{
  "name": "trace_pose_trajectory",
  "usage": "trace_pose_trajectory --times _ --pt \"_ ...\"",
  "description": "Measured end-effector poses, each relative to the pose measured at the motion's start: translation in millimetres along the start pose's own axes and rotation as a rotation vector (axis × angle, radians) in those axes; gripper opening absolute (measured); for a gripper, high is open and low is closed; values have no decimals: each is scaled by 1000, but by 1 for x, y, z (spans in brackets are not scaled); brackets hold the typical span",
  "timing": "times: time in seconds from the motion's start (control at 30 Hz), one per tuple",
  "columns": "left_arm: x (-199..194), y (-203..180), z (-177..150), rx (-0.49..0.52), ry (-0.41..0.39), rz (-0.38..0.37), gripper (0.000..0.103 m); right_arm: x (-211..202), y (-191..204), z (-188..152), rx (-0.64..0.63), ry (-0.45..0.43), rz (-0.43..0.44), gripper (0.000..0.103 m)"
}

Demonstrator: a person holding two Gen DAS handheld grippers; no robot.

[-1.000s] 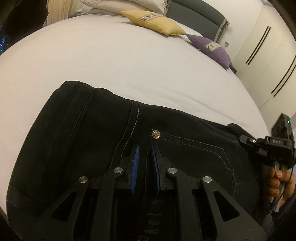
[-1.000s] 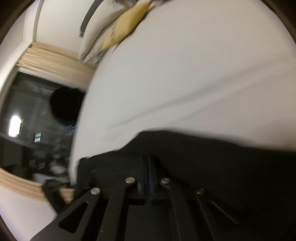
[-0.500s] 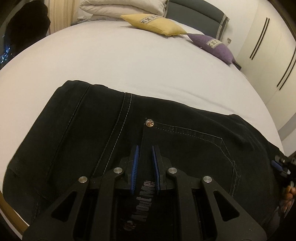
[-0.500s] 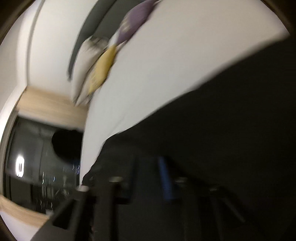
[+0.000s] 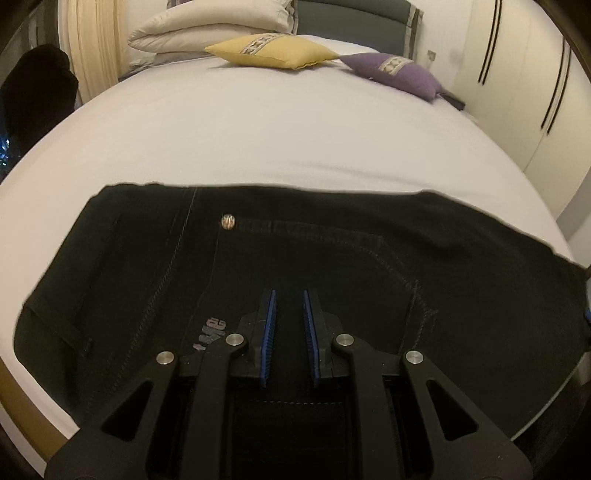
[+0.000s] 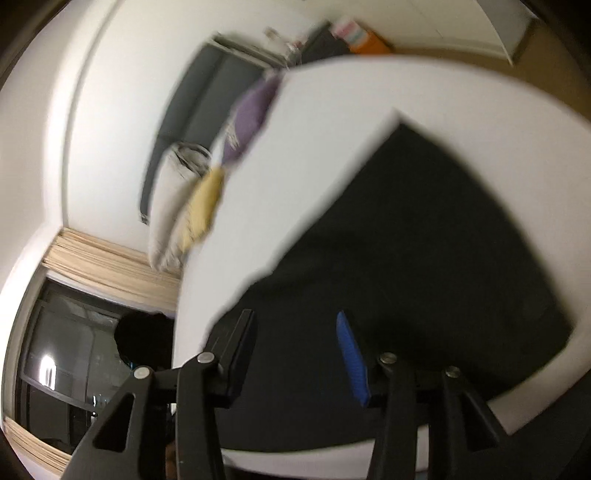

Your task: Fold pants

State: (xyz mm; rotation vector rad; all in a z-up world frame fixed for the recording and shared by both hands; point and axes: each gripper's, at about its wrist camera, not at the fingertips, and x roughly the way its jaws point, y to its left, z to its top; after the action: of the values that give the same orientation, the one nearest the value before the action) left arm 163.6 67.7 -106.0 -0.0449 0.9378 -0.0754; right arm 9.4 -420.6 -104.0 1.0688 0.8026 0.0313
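Black pants (image 5: 332,266) lie folded flat on the white bed (image 5: 277,129), near its front edge. A back pocket and a metal rivet (image 5: 228,221) face up. My left gripper (image 5: 290,295) hovers over the pants with its blue pads a small gap apart and nothing between them. In the right wrist view the pants (image 6: 424,266) appear as a dark folded slab, blurred by motion. My right gripper (image 6: 295,321) is above them, jaws wide open and empty.
A yellow cushion (image 5: 273,50), a purple cushion (image 5: 395,74) and white pillows (image 5: 210,29) sit at the head of the bed by the grey headboard. Wardrobe doors (image 5: 535,92) stand to the right. A dark window and curtain (image 6: 92,350) are to the left.
The right gripper has opened wide, let go of the pants and swung upward. The left gripper has pulled back and levelled; its pads opened slightly. The pants now lie flatter.
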Motion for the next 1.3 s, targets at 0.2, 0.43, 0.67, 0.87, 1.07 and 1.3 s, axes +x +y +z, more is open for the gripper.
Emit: trace_pose_trajectory --times 0.2,0.43,0.67,0.87,1.07,1.3 --pt "5 19 3 -68 15 -2 15 -35 -60 9 177 -97 -75 0" --pt "-30 -4 -2 -55 -32 -27 15 -91 -18 3 42 -146 -17 43" --pt "-7 -48 -31 78 8 -58 15 -37 -40 -12 133 6 -53 26" --pt "-25 -30 -35 39 17 -74 15 -114 -82 -12 259 -162 -214 44" --pt "-56 -42 -33 41 -56 -99 21 -130 -62 -14 241 -174 -103 48" --pt "-73 -56 -37 58 -82 -157 103 -60 -47 -25 283 -88 -120 51"
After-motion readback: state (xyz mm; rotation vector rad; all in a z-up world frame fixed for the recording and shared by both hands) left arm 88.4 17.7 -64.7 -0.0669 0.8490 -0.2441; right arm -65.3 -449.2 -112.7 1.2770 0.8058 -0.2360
